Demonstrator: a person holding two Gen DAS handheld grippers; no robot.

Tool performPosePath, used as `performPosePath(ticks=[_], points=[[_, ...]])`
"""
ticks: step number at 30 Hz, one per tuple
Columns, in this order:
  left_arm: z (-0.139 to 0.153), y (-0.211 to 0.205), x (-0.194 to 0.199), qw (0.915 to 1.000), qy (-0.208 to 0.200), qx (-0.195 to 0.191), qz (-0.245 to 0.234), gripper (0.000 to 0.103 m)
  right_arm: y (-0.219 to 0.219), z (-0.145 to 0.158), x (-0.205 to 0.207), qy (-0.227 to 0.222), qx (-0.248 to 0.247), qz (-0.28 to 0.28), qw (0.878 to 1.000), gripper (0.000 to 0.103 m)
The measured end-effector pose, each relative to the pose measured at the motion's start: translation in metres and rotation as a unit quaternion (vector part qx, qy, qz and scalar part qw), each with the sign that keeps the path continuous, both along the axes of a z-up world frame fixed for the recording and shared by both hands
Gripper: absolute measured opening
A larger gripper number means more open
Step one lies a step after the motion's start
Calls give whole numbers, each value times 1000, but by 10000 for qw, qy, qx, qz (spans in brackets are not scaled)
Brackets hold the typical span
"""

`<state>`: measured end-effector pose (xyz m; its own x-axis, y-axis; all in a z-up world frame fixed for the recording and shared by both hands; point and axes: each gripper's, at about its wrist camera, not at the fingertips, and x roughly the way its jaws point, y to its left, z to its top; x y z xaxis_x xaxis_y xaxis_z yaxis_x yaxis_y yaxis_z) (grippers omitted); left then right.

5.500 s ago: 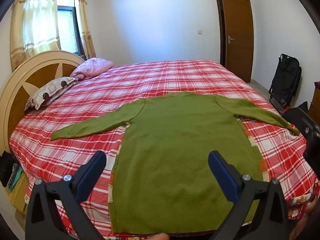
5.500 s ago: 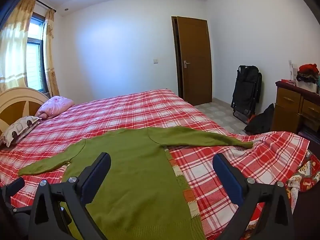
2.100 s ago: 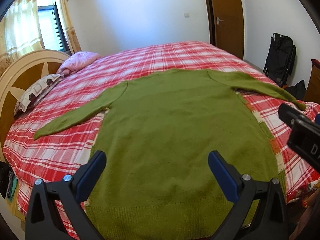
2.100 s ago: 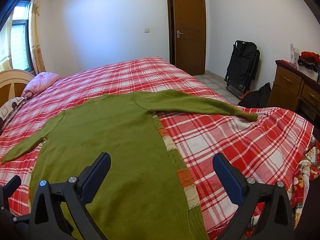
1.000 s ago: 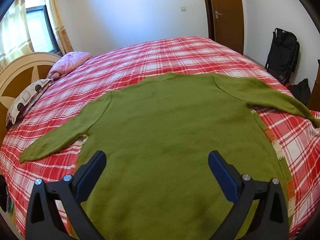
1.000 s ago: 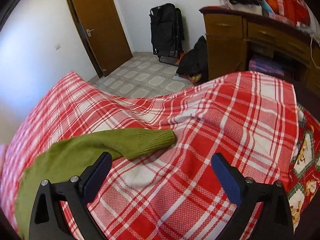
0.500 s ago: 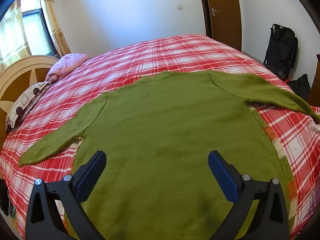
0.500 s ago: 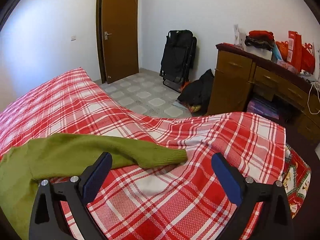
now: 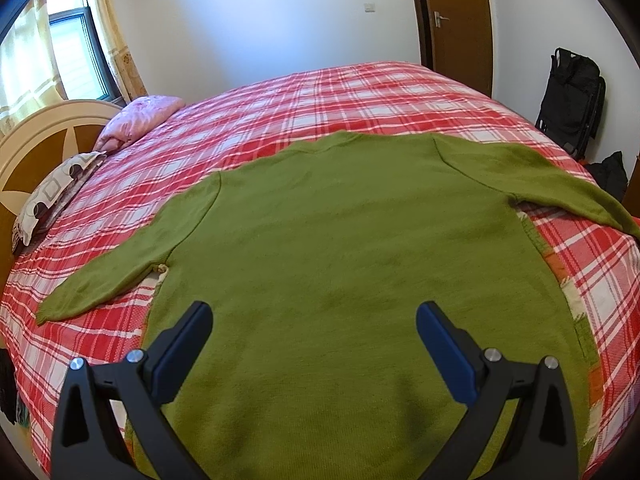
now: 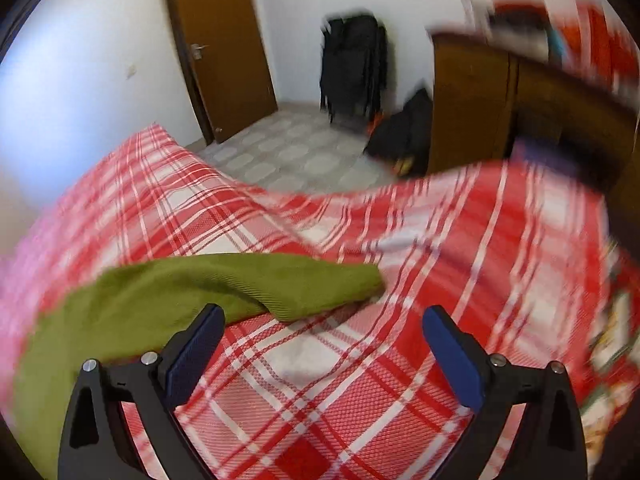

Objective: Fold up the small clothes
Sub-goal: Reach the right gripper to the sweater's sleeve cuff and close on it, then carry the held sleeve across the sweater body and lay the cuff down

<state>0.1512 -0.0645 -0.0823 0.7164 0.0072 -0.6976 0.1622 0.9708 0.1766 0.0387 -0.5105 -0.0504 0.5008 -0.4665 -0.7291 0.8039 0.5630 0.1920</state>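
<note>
Left wrist view, foreground: the left gripper [image 9: 314, 318] hangs with jaws spread wide and nothing between them, above the lower body of the green sweater [image 9: 352, 248], which lies flat across the centre of the frame on the plaid bedspread [image 9: 320, 96]. Its left sleeve [image 9: 116, 264] reaches the lower left; its right sleeve [image 9: 536, 176] runs to the right edge.

Right wrist view (motion-blurred), foreground: the right gripper [image 10: 320, 328], likewise agape and empty, points at the ribbed cuff [image 10: 332, 288] at frame centre, just beyond its fingertips.

Judged step: taking the right cuff for a sleeve fold. Pinch the ribbing fully, lift only enough to clear the bedspread, and carry it across the body without dragging the shoulder.

Background: dresser [image 10: 520, 104], upper right; door [image 10: 216, 40], upper left.
</note>
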Motion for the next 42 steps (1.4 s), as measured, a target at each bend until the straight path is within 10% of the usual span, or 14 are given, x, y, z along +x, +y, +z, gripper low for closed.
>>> performPosePath(ticks=[2, 9, 25, 28, 33, 42], points=[[-1, 2, 0, 10000, -1, 2, 16, 103, -29, -11, -13, -468, 805, -138, 9956, 60], [-6, 13, 11, 9997, 96, -65, 211, 103, -90, -41, -27, -889, 2083, -479, 9728, 55], [-16, 11, 17, 9994, 242, -32, 247, 103, -89, -50, 32, 184, 1797, -555, 9820, 53], [-15, 13, 17, 9994, 232, -30, 263, 103, -92, -60, 34, 149, 2001, -460, 9786, 21], [-16, 15, 19, 9991, 279, -80, 299, 103, -98, -63, 22, -228, 2088, -356, 9770, 10], [-10, 22, 19, 9992, 166, -106, 341, 103, -55, 22, 42, -706, 843, 516, 9926, 8]])
